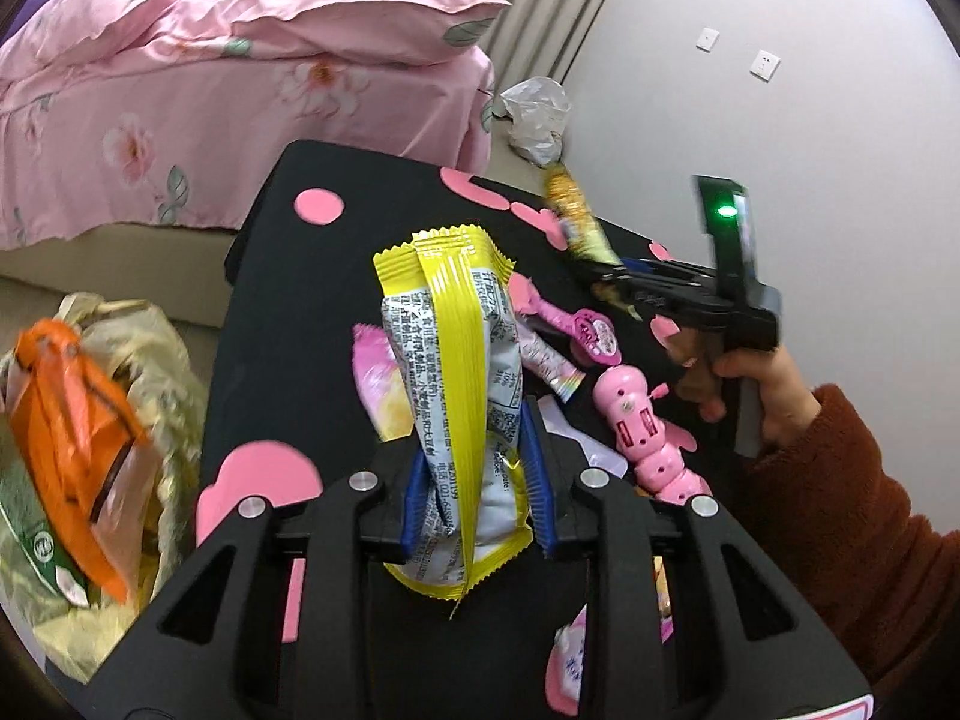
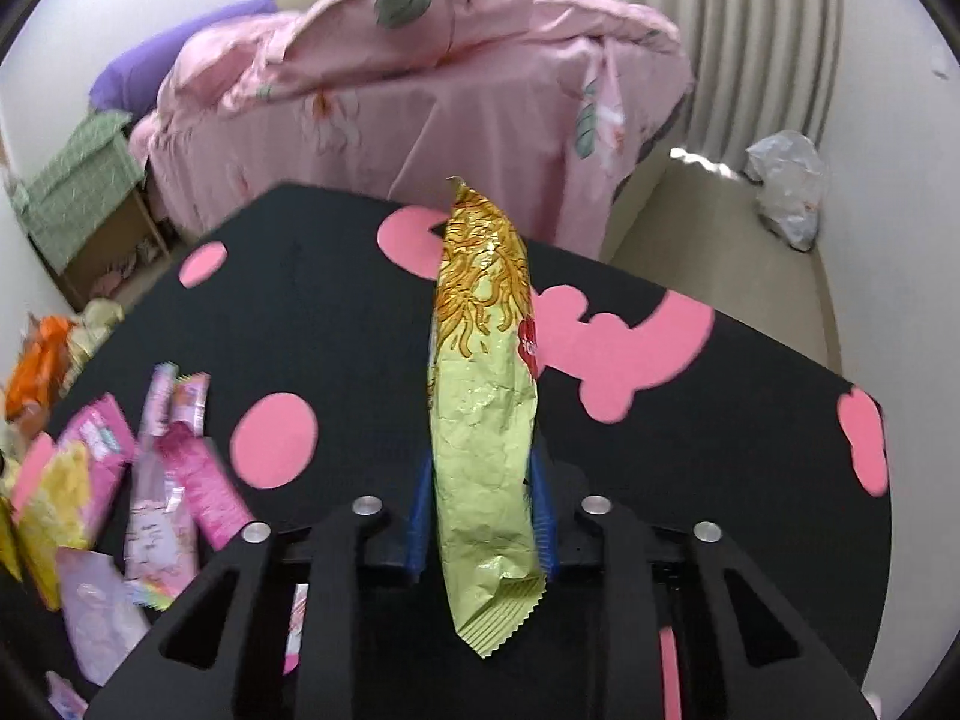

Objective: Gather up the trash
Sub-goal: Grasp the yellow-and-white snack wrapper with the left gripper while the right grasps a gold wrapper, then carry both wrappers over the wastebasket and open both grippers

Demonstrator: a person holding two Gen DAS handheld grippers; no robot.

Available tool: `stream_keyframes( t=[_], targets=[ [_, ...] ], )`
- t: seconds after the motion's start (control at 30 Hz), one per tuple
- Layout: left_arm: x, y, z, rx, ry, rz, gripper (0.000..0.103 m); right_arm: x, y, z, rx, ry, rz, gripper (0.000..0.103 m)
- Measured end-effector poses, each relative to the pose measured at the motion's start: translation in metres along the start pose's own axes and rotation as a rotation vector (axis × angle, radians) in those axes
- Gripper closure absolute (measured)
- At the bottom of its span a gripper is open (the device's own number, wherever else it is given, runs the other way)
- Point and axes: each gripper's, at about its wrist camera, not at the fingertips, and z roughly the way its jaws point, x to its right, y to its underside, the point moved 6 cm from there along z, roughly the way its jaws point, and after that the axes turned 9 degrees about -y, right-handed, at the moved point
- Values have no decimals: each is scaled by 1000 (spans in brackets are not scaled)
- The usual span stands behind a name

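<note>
My left gripper (image 1: 474,480) is shut on a yellow and silver snack wrapper (image 1: 456,372), which stands upright between the blue pads above the black table (image 1: 288,276). My right gripper (image 2: 483,516) is shut on a long gold and green noodle wrapper (image 2: 483,420), pinched edge-on between its pads. In the left wrist view the right gripper (image 1: 606,276) shows at the right, in a person's hand (image 1: 774,384), with the gold wrapper (image 1: 576,216) sticking out of it. More pink and yellow wrappers (image 2: 156,480) lie on the table's left part.
A pale bag of trash with an orange packet (image 1: 72,438) sits on the floor left of the table. Pink toys (image 1: 636,420) lie on the table. A pink-covered bed (image 2: 420,90) stands behind, and a white plastic bag (image 2: 786,186) lies near the wall.
</note>
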Motion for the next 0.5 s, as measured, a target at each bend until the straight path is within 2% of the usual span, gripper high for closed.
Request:
stream_keyframes(
  t=[0.23,0.5],
  targets=[
    [-3,21,-19,28,-3,21,76,-37,12,-70,92,-1,3,79],
    [-15,37,-54,85,3,6,76,-103,39,-129,154,-73,3,79]
  ],
)
